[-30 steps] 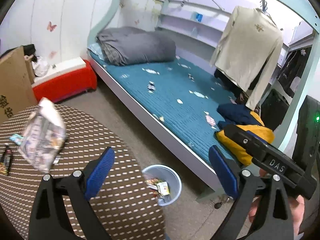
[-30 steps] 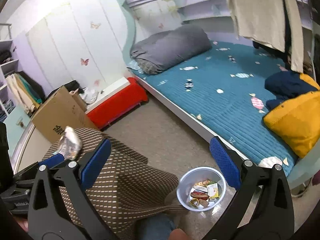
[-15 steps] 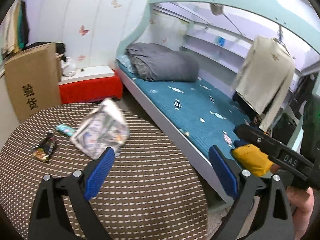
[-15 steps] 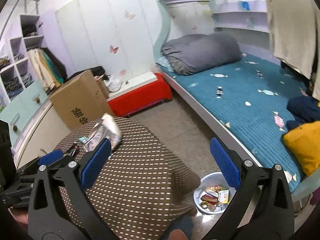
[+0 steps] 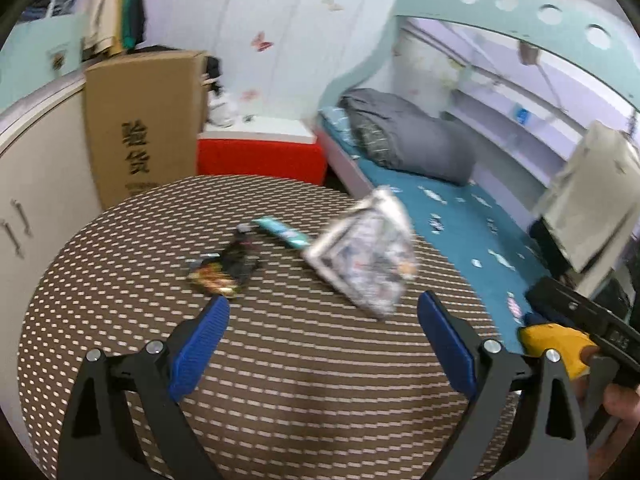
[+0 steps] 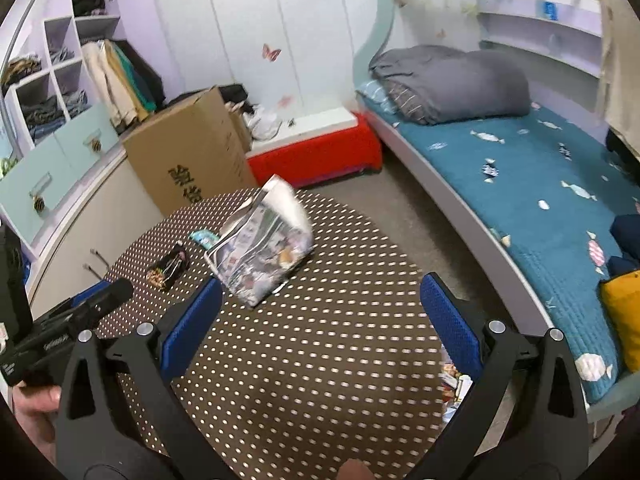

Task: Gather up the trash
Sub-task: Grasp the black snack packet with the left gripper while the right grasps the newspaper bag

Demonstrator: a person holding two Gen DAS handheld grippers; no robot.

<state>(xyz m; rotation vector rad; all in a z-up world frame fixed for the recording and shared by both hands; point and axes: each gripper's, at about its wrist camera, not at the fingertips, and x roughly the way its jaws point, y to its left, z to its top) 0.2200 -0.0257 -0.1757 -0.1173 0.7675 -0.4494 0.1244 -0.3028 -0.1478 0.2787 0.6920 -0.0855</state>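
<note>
Trash on round table, brown woven cloth with pale dashes in left view, dots in right view. Sorted big to small below.

Silver foil bag — crinkled, rectangular, printed face, glossy; propped tilted near table centre, blurred in left view, sharper in right view. Touching neither claw.

Dark snack wrapper — flat, black with orange/yellow print, lying on cloth left of bag; also seen small in right view.

Teal wrapper — thin flat strip, between dark wrapper and bag, one end tucked behind bag; only a corner visible in right view.

Left gripper — black arms, blue ribbed pads, spread wide, nothing between, hovering over near table edge. Appears as black body at left edge in right view.

Right gripper — same build, spread wide, gripping nothing, left pad just in front of bag's lower corner; contact unclear. Seen at right edge in left view, hand below it.

Right view only: bin with colourful scraps at table's right edge, mostly hidden by the right finger; shelving with clothes. Left view only: pale shirt hanging over bed.
</note>
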